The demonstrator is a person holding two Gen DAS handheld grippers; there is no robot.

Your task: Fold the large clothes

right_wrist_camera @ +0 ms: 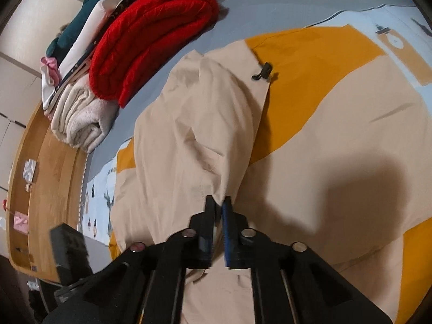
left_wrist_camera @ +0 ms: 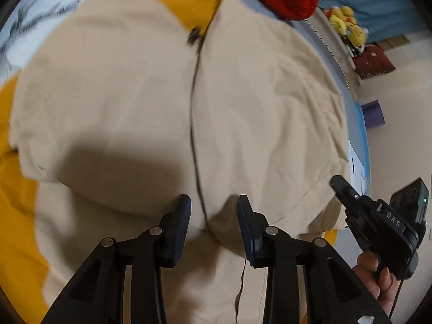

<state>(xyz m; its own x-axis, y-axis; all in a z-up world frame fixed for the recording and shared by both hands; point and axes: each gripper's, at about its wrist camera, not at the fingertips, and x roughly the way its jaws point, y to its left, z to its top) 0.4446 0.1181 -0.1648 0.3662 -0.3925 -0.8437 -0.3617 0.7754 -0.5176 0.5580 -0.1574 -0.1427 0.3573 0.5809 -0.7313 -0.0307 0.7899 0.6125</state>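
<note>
The beige and yellow jacket (left_wrist_camera: 121, 102) is lying spread across the bed (right_wrist_camera: 243, 10), covering most of the blue-grey sheet. The jacket's dark zipper line (left_wrist_camera: 195, 124) is running down the middle of the garment toward the left gripper (left_wrist_camera: 213, 216).

The left gripper is hovering just above the jacket with its jaws standing wide apart; no fabric is sitting between the blue-padded fingers (left_wrist_camera: 183, 224). The zipper line is passing below the gap.

The right gripper (right_wrist_camera: 218, 213) is holding its jaws nearly closed, pinching a raised fold of beige fabric (right_wrist_camera: 194, 124) that is lying over the jacket body. A black cord toggle (right_wrist_camera: 263, 72) is sitting at the upper edge of that fold.

A red quilted blanket (right_wrist_camera: 151, 37) and a rolled cream towel (right_wrist_camera: 78, 118) are resting near the wooden bed frame (right_wrist_camera: 51, 167), well apart from both grippers.
</note>
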